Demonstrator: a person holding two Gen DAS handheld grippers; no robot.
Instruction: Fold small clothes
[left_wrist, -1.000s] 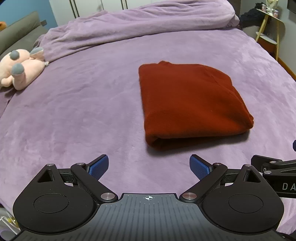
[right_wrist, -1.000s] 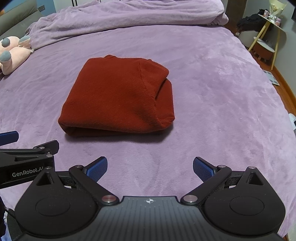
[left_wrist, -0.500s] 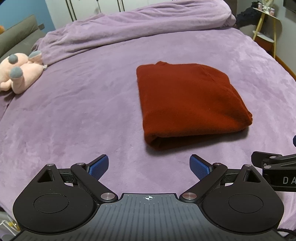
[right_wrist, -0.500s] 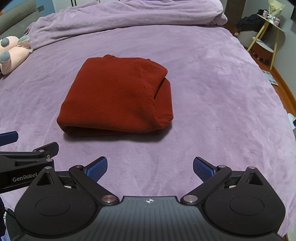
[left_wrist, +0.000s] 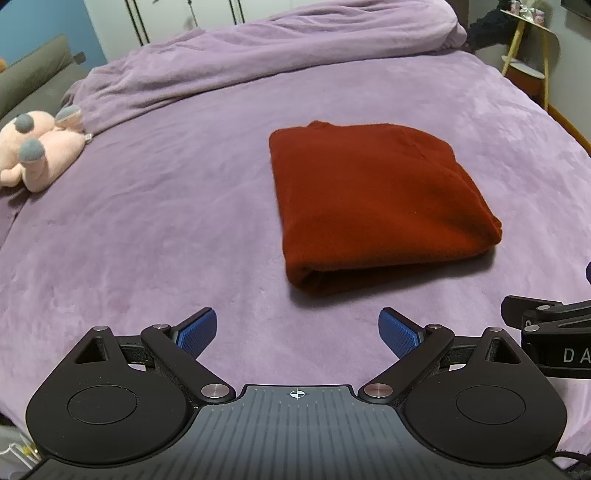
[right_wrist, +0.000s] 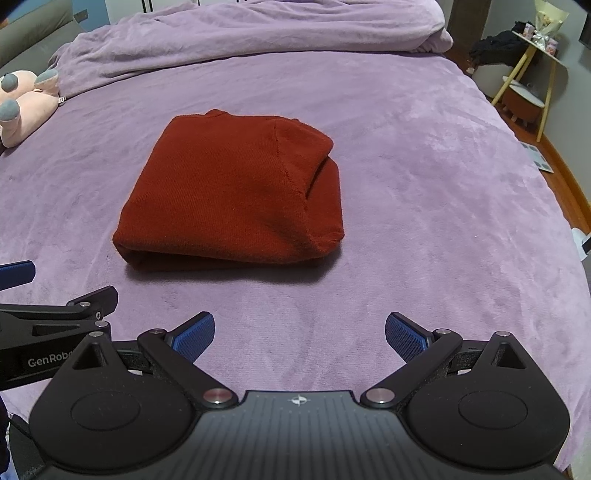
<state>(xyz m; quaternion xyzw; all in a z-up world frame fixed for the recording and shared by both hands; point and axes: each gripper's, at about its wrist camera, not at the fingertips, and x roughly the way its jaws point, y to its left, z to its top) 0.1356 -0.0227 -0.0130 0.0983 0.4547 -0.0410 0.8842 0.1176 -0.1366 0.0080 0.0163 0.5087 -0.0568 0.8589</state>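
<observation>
Bed (left_wrist: 184, 258), covered by a purple plush blanket, fills both views. A bunched purple duvet (left_wrist: 258, 62) lies heaped along the far edge, well apart from the work area. Likely pushed back there to leave a flat folding surface.

Red knit sweater (left_wrist: 373, 206), the task's thing, sits near the middle of the bed, folded into a compact thick rectangle. In the right wrist view (right_wrist: 236, 195) the layers show: a rounded fold along the near edge, a tucked flap and seam on the right side. The stack lies flat, edges roughly squared. Judged: folding is done or nearly so; nothing hangs loose that I can see.

Pink plush toy (left_wrist: 33, 147) rests at the far left of the bed, beside the duvet's end, well apart from the sweater.

Left tongs (left_wrist: 297, 330) hover over bare blanket on the near side of the sweater, blue pads spread wide, nothing between them. Right tongs (right_wrist: 299, 334) likewise: pads parted, empty, near side of the sweater. The two tools sit side by side, each showing at the edge of the other's view. Neither touches the cloth. Held back and parted, they read as released from the garment.

Open room: bare blanket on all sides of the sweater, widest to the left and right. Bed's right edge drops toward the floor, where a yellow-legged side table (right_wrist: 535, 74) stands. Any push rightward has ample margin before that edge.
</observation>
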